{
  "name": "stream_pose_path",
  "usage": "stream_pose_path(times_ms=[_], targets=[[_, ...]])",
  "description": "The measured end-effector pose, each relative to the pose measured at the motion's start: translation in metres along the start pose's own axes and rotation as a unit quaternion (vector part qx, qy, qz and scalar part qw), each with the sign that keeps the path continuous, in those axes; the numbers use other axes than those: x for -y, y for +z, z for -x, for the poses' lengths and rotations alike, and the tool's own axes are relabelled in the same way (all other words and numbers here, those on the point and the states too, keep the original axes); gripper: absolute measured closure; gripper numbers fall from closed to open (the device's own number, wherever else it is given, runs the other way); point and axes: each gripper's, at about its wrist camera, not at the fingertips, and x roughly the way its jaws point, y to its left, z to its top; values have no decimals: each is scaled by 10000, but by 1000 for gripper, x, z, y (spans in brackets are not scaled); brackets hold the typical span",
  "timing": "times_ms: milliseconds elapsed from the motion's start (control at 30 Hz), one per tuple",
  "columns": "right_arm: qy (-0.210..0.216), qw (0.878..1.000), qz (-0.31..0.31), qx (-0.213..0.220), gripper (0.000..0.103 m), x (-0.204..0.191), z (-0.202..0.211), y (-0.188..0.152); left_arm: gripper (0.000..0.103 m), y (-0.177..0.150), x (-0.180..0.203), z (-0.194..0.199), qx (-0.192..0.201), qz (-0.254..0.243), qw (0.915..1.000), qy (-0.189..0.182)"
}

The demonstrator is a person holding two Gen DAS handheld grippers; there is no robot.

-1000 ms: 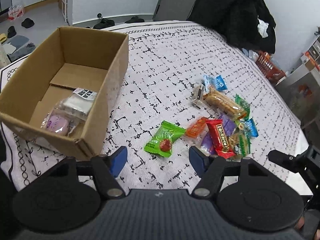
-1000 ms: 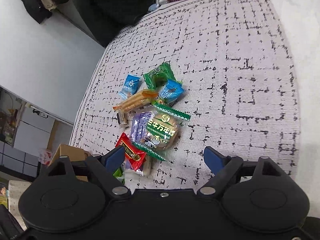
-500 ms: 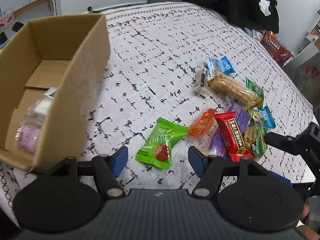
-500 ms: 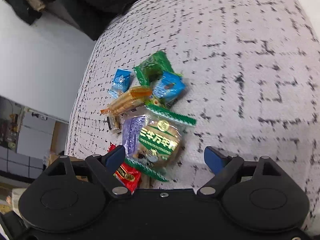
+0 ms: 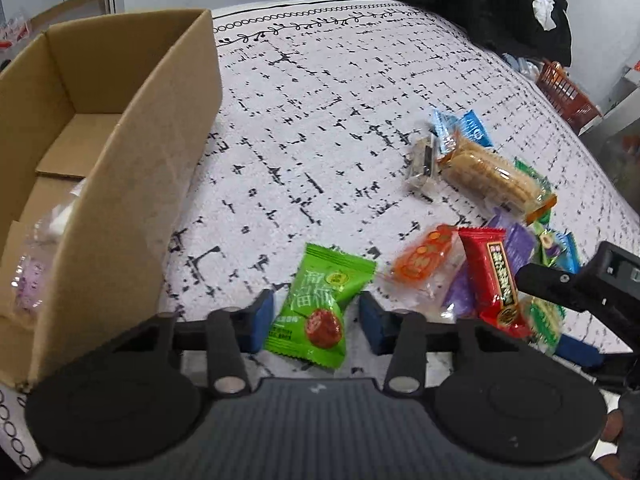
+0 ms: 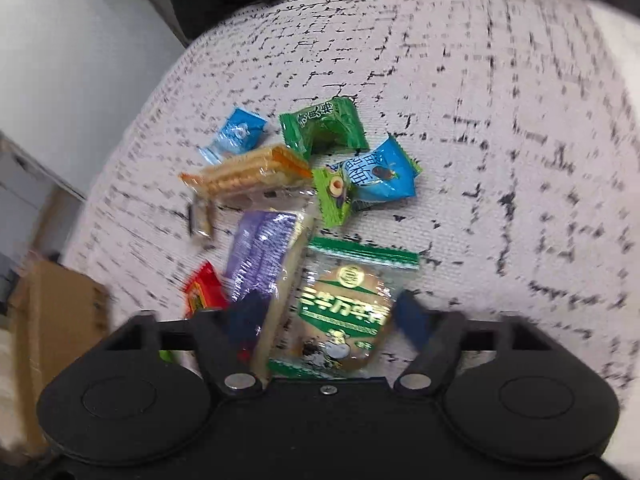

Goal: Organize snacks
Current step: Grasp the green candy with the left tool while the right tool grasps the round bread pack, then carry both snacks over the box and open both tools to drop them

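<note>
1. Left tool (image 5: 316, 320): jaws apart, not gripping. The bright green plastic candy packet with a red fruit print (image 5: 320, 304) lies flat on the white black-flecked cloth of the desk (image 5: 304, 128), its lower half between the two blue fingertips; I can't tell whether either pad touches it.
2. Right tool (image 6: 324, 320): jaws apart, straddling the clear round-biscuit packet with green ends (image 6: 344, 312). The right blue pad looks just beside the packet edge; the view is motion-blurred, so contact is unclear.
3. Brown open-top cardboard box (image 5: 120, 152) sits on the desk to the left of the left tool. Inside: clear-wrapped snacks, one purplish, partly hidden by the near wall.
4. Versus 0.5 s ago: the left tool's fingertips were short of the green packet and now flank it. The right tool's jaws have narrowed around the biscuit packet, which sits deeper between them. The box and the pile haven't moved.
5. Count outside the box: 1 green fruit candy packet, 1 orange clear-wrapped sweet (image 5: 424, 260), 1 red bar (image 5: 492, 280), 1 purple packet (image 6: 260, 248), 1 long cracker sleeve (image 5: 492, 176), 1 small clear dark-striped packet (image 5: 422, 160), 2 blue packets (image 6: 240, 132) (image 6: 380, 176), 1 dark green packet (image 6: 324, 128), 1 small green nut packet (image 6: 334, 196), 1 round-biscuit packet.
</note>
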Motion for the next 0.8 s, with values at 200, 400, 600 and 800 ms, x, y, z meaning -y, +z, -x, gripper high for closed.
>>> stream_pose_path(times_ms=[200,400,600,800], targets=[[53,9999,-54,-137,56,1,10,-1,76,-1,-5,10,-53,113,9997,-186],[114,9996,-242,-40,56,1,32,-7,77,-3,-8,28,34,127,9993,-354],[241,9992,-239,193,56,-8,58,-9,77,-1,-13,50,199,210,9982,-519],[384,9982,-129,439,56,-26,85,-10,77,11,-22,82,538,318,9954,-724]])
